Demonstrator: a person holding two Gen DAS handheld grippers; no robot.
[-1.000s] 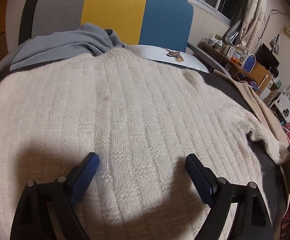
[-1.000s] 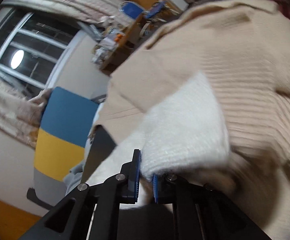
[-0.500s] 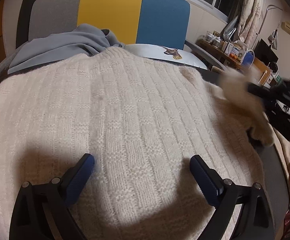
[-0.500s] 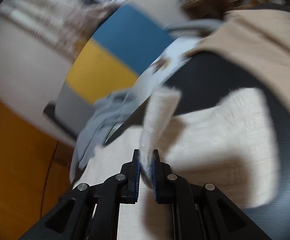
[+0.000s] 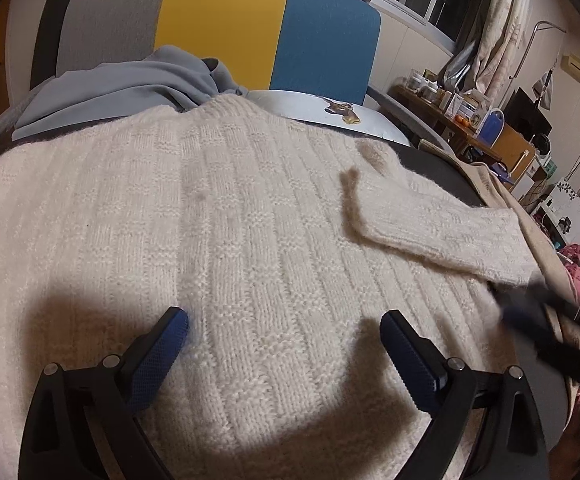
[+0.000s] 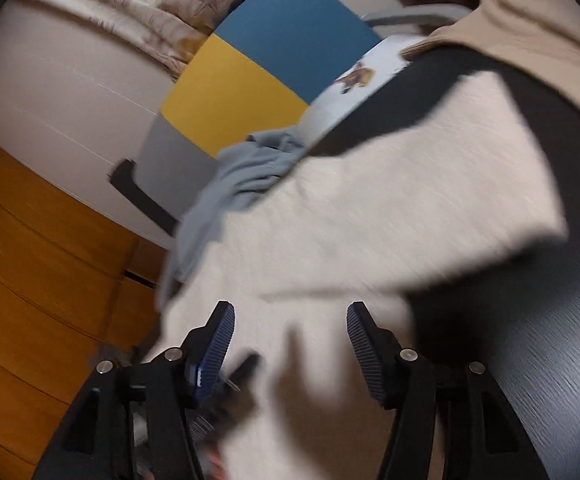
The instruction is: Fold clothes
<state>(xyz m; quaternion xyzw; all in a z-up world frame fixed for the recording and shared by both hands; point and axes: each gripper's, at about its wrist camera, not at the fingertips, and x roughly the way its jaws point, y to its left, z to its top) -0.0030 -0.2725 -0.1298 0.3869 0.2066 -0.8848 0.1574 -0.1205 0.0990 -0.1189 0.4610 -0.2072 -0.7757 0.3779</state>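
Cream ribbed knit sweater [image 5: 217, 240] — spread flat beneath both pairs of fingers, sleeve [image 5: 442, 228] folded across. Left gripper [image 5: 283, 330] wide open, empty. Right gripper [image 6: 290, 320] opening — nothing gripped.

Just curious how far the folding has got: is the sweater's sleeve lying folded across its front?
Yes, the cream knit sleeve lies flat across the sweater body, its cuff end pointing toward the middle.

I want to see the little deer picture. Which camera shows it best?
The left wrist view: the deer picture is sharp there, on a pale cushion behind the white sweater. The right wrist view shows it too, but blurred and tilted.
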